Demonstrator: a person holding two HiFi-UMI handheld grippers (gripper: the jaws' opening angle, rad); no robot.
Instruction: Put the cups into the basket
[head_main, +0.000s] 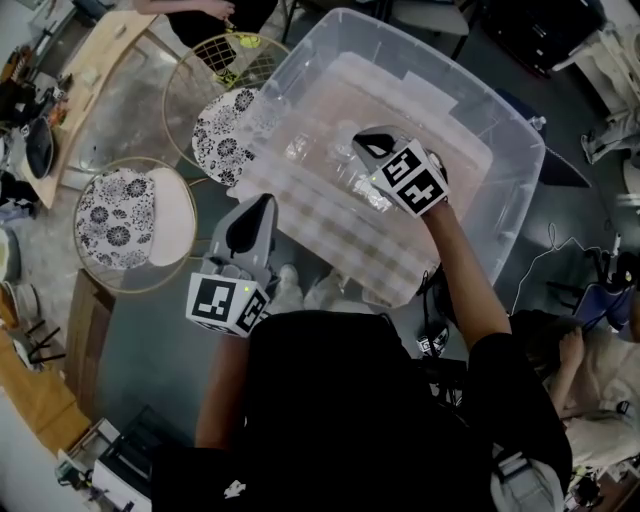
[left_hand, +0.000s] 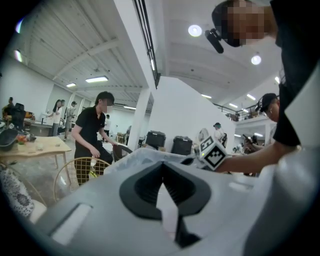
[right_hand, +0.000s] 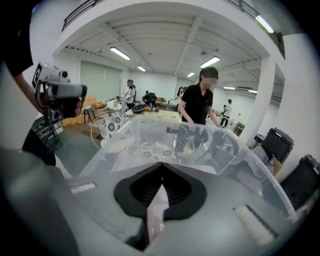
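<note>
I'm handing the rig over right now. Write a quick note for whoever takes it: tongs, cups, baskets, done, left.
Left tongs: shut, nothing in them, held short of the clear bin.
Right tongs: shut above the bin; can't tell if a cup wall is pinched.
Clear cups: in the bin. Two wire baskets stand to its left.
Done: no cup visible in either basket.
Left: move the cups over.

Looks along the left claw (left_hand: 161, 172), pinched shut, toward a clear plastic bin's rim (left_hand: 142, 153). Takes in a marker cube (left_hand: 214, 154) on an outstretched forearm at right, and a black-shirted person (left_hand: 91, 131) bending over a wire basket (left_hand: 82, 172) at left.
</note>
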